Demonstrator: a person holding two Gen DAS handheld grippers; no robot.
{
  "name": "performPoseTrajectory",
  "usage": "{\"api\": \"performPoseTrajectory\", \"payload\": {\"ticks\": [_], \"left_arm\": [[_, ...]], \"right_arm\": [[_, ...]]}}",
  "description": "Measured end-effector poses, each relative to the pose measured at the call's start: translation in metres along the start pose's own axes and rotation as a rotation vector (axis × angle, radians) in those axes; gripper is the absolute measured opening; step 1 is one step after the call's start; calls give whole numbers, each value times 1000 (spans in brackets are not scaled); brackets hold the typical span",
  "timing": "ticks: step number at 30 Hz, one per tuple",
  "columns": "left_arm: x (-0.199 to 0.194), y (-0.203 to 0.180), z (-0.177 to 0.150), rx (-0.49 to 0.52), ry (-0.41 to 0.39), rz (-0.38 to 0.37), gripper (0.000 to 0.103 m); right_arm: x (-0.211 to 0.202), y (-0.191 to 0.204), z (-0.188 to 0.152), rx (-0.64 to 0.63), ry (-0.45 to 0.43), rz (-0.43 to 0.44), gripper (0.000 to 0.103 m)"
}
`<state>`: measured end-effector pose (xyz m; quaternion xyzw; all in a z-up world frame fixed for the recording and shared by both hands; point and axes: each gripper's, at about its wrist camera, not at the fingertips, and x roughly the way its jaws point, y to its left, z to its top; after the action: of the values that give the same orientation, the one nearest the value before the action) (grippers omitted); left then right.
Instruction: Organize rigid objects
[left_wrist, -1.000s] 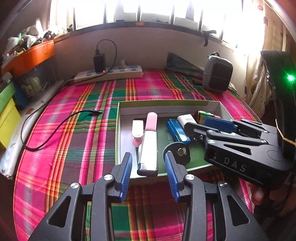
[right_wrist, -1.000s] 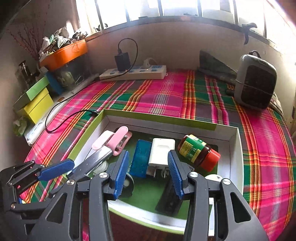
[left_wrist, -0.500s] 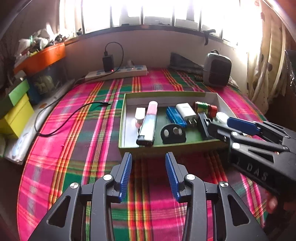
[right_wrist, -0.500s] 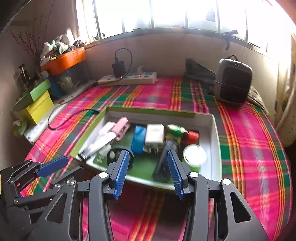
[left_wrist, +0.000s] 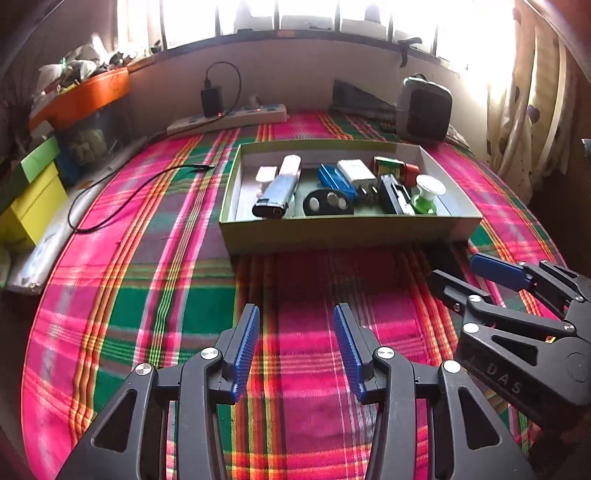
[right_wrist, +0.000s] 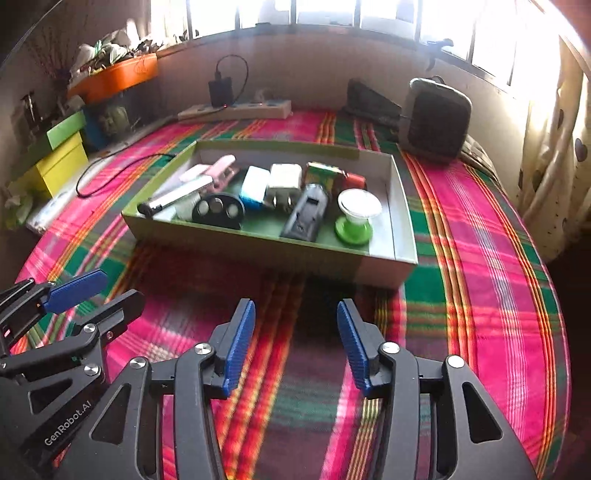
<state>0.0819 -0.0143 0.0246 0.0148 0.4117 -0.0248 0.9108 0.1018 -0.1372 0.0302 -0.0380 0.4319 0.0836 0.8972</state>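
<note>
A green-and-white shallow box sits on the plaid cloth. It holds several rigid items: a silver-and-pink device, a black oval holder, a blue case, a white charger, a red-capped bottle, a black stapler-like item and a green-and-white cup. My left gripper is open and empty, well in front of the box. My right gripper is open and empty too.
A power strip with a black charger lies at the back. A grey heater stands at the back right. A black cable lies left of the box. Yellow and green boxes and an orange tray are at the left.
Both grippers have pulled back from over the box toward the near edge of the cloth, open and empty throughout. The box contents have not moved.
</note>
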Motion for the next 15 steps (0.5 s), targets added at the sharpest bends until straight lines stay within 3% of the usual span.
{"api": "performPoseTrajectory", "payload": {"ticks": [15], "left_arm": [[8,-12,-13,9,38,14,42]], "right_arm": [[-5,-14,-28,59,61,-34,53]]}}
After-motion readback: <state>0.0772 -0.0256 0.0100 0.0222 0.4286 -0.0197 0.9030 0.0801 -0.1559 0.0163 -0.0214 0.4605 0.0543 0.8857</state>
